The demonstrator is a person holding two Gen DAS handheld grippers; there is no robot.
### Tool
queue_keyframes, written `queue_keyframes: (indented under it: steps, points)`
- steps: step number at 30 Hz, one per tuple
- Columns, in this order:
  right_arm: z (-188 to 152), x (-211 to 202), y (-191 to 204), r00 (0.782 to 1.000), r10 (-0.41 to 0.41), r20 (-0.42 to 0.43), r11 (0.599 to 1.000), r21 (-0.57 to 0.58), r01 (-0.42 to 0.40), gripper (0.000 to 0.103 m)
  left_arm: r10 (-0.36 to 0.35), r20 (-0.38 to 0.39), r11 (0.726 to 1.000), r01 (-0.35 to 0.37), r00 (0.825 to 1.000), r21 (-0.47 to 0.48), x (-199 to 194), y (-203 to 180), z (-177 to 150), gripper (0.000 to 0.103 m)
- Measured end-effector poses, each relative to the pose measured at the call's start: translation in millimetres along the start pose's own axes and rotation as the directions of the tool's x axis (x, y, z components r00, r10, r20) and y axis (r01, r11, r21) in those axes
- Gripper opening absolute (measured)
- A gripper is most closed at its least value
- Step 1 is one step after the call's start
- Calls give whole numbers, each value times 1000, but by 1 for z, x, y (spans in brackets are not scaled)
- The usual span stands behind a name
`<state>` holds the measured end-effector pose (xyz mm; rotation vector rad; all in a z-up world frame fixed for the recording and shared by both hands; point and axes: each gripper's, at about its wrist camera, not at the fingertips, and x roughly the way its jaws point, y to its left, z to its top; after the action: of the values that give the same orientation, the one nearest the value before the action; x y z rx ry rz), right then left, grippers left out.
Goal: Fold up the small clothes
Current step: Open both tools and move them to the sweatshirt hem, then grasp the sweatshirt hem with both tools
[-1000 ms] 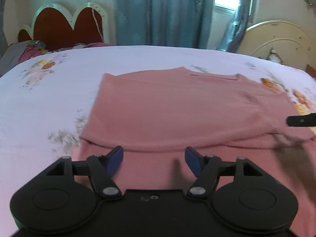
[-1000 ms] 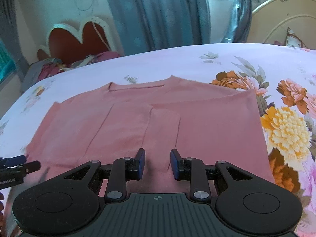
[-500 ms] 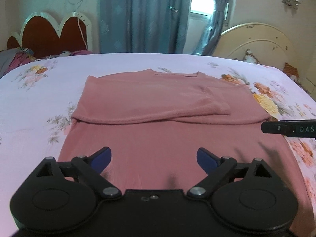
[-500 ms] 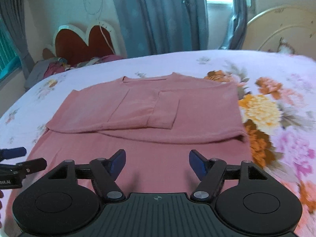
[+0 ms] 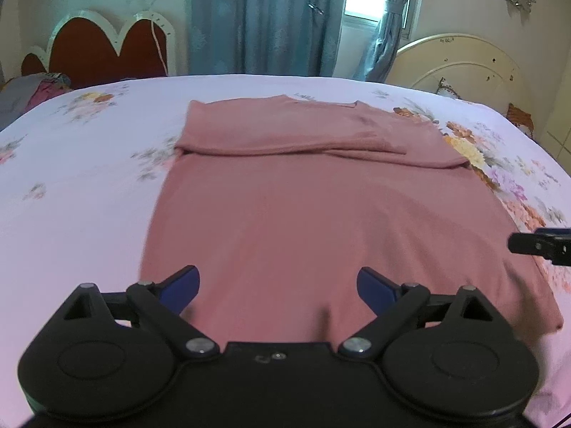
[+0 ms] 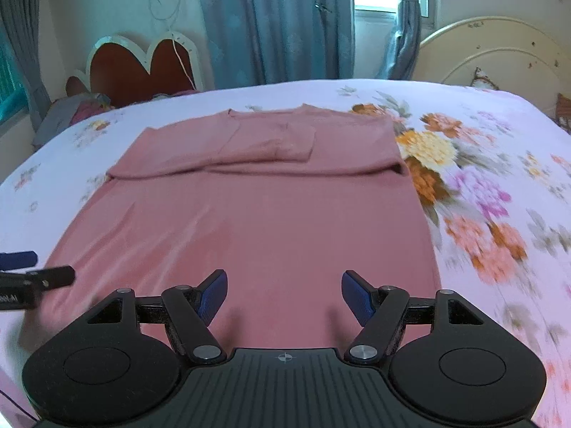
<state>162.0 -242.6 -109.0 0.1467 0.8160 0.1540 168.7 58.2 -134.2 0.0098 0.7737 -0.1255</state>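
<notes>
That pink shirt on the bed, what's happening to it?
A person is folding the pink shirt on the flowery bed sheet with two hand-held grippers. Its far part is already folded over. The left gripper and right gripper have just opened and hold nothing; the shirt lies flat below them.

Pink knit top flat on bed, sleeves folded in across chest

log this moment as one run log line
left gripper: open, empty | right gripper: open, empty | pink top: flat on bed, sleeves folded in
</notes>
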Motion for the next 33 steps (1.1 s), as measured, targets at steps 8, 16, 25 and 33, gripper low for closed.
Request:
queue_keyframes:
  steps: [8, 16, 25, 33]
  points:
    - [-40, -24, -12, 997, -69, -24, 998, 2, 69, 70, 58, -1, 997, -58, 998, -43, -26, 37, -32, 92]
    - [-62, -33, -45, 987, -154, -49, 986, 57, 156, 70, 87, -22, 990, -89, 996, -113, -32, 69, -51, 83]
    - [-74, -32, -74, 978, -193, -75, 970, 136, 202, 70, -39, -81, 980, 23, 996, -196, -6, 70, -63, 62]
    - [-79, -22, -75, 989, -108, -101, 969, 212, 127, 34, -83, -59, 975, 69, 995, -209, 6, 69, -60, 34]
